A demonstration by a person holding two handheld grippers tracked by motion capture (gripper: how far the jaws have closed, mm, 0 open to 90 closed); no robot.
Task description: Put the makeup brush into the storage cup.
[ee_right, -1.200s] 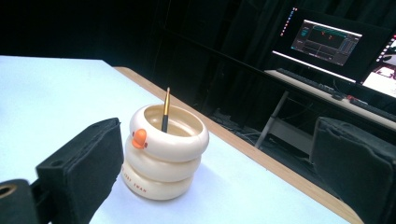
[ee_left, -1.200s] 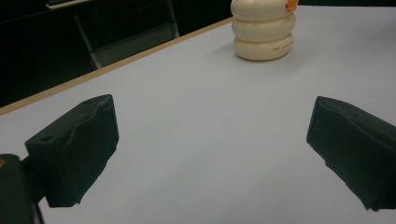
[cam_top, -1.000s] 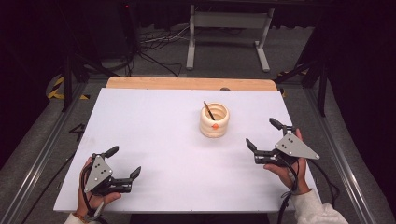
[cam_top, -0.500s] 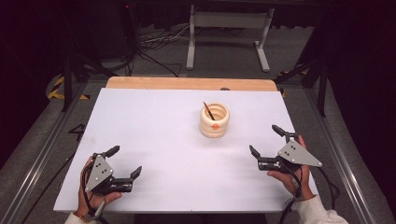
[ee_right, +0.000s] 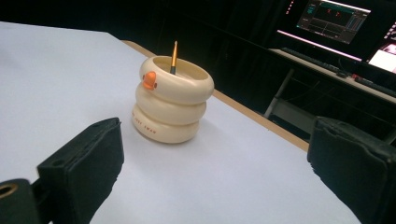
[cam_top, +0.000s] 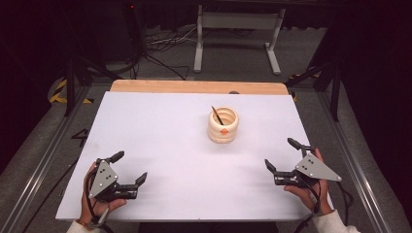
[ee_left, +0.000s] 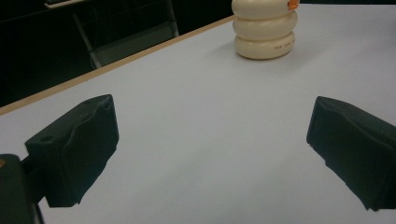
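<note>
Left gripper [cam_top: 130, 169] at 7 o'clock and right gripper [cam_top: 283, 156] at 4 o'clock, both spread wide, flank the cream holder [cam_top: 223, 125] with its pencil [cam_top: 216, 115]

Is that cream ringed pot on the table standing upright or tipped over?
Upright. The cream ringed pot sits flat on its base on the white table, rim facing up, with a brush handle sticking out of the top.

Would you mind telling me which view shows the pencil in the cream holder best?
The right gripper view: the pencil stands out above the ringed holder against the dark background. The high view shows it as a thin dark stick; the left gripper view shows the holder, its top cropped.
</note>
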